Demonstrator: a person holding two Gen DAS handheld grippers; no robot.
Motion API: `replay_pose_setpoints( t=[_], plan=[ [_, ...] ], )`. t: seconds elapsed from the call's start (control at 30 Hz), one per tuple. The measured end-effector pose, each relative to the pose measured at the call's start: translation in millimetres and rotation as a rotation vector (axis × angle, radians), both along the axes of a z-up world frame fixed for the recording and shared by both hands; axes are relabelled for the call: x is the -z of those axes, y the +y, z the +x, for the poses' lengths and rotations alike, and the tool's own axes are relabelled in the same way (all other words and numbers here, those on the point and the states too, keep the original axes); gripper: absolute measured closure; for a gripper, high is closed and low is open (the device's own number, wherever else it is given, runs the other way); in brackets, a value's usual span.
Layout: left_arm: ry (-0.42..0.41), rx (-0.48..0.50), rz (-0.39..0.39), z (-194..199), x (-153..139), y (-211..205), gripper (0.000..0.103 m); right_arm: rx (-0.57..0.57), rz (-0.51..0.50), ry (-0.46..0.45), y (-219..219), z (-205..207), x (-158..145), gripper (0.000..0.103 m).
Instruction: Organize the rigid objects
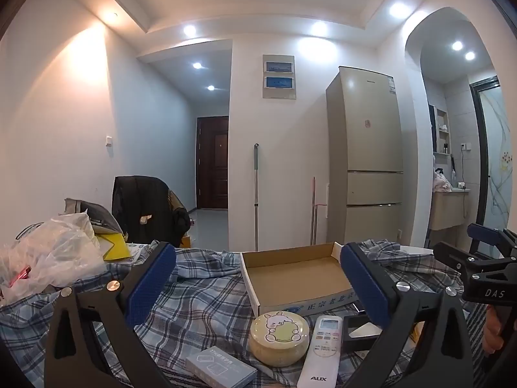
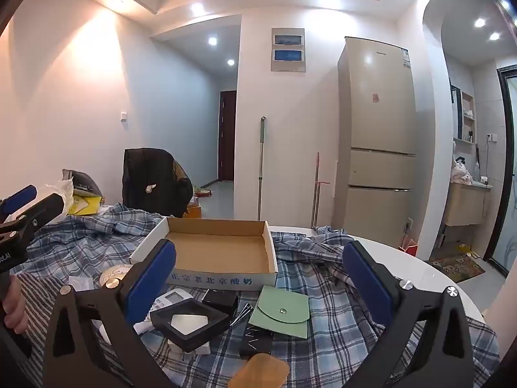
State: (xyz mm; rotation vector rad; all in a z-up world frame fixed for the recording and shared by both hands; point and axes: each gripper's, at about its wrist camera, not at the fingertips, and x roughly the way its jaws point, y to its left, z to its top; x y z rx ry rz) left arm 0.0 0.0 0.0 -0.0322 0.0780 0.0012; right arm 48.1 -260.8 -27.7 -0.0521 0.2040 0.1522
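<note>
Left gripper (image 1: 258, 278): we hold it wide apart, empty.
Right gripper (image 2: 260, 274): likewise gaping, empty.
Cardboard tray (image 2: 219, 252): at our 12 o'clock.

Black hand-held gripper (image 1: 258, 286), blue pads (image 1: 150, 283), silver screws.

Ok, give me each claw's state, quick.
Left claw: open, holding nothing.
Right claw: open, holding nothing.
</note>
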Motion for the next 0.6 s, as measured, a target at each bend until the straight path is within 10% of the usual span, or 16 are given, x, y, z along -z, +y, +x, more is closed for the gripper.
replay_pose_setpoints(
  t=[0.6],
  plan=[
    [0.014, 0.007, 0.025, -2.4, 2.5, -4.2, 0.000, 0.008, -0.031, 0.029, -1.4, 4.0, 1.0, 0.000]
  ],
)
